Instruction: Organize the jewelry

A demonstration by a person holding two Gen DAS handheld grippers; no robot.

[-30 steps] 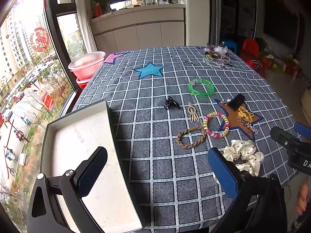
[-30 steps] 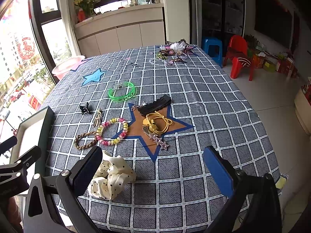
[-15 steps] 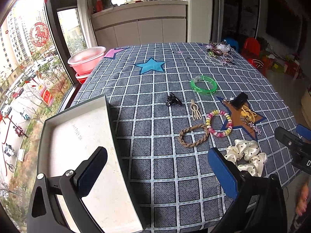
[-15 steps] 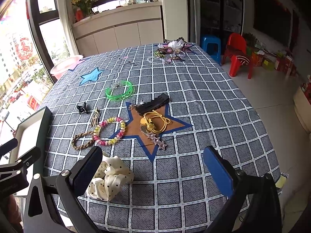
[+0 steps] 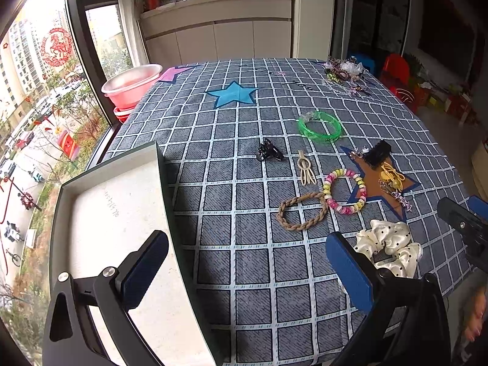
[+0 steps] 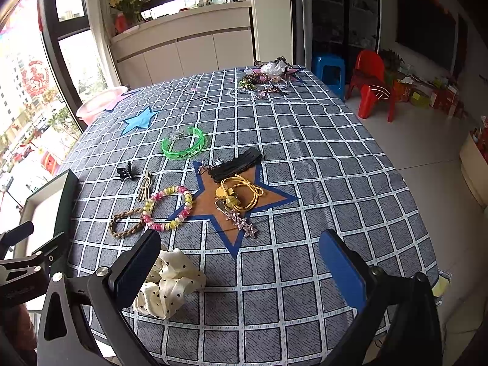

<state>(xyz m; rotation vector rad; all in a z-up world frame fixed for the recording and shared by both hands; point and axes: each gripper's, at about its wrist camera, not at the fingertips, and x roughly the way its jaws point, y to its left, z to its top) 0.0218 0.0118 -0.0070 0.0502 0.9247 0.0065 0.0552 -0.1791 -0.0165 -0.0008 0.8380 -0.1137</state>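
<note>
A white-lined tray [image 5: 116,213] with a dark rim lies at the table's left; it also shows in the right wrist view [image 6: 45,201]. Jewelry lies on the checked cloth: green bangle [image 5: 319,127], black claw clip [image 5: 268,151], beige clip [image 5: 306,171], braided brown band [image 5: 300,211], pink-yellow bead bracelet [image 5: 344,191], cream dotted scrunchie [image 5: 390,245], yellow cord and star clip [image 6: 238,195], black comb [image 6: 238,163]. My left gripper [image 5: 247,271] is open and empty, above the tray's right edge. My right gripper [image 6: 241,270] is open and empty, just right of the scrunchie [image 6: 167,280].
A second pile of jewelry [image 5: 344,74] lies at the table's far right corner. A pink basin [image 5: 131,87] stands off the far left edge by the window. Red and blue small chairs [image 6: 370,82] stand on the floor to the right.
Both grippers have drawn back and risen slightly, so the table appears a little farther away. Both stay open and nothing on the table has moved.
</note>
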